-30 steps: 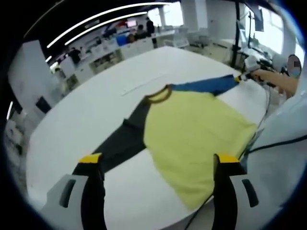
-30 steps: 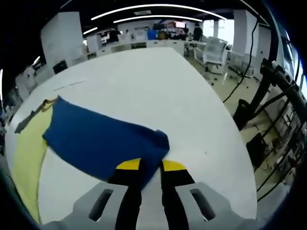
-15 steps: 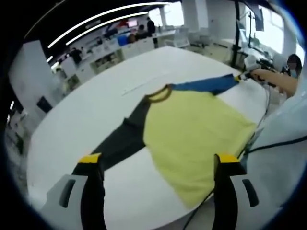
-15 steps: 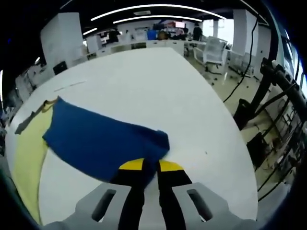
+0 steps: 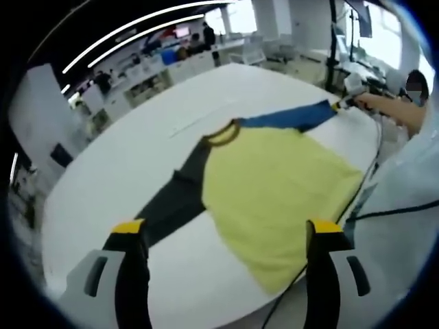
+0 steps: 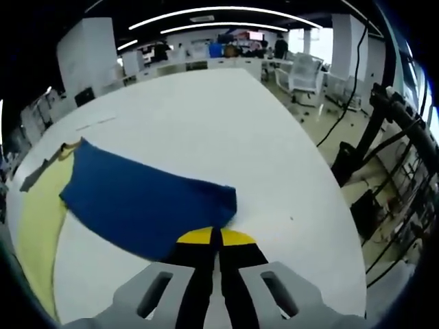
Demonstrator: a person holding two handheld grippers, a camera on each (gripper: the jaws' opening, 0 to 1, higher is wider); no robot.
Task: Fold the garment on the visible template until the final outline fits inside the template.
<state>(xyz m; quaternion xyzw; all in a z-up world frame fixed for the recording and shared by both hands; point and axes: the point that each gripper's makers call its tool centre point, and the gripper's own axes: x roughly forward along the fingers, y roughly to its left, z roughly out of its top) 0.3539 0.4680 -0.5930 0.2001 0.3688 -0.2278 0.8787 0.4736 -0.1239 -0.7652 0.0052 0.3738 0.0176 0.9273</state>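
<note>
Garment [image 5: 274,188]: yellow body, blue sleeve [image 6: 144,205], dark grey sleeve [image 5: 175,202], white table [image 6: 206,116].

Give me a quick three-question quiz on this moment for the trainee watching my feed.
1. True or false: the left gripper is clamped on the yellow body of the long-sleeved shirt.
2. Which sleeve has its cuff at the right gripper: A) the dark grey sleeve, B) the blue sleeve, C) neither?
3. Fill in: the shirt lies spread flat on a ____ table.

Key:
1. False. Its fingers stand wide apart above the table, holding nothing.
2. B. The fingers are closed together at the blue cuff's edge.
3. White.
</note>
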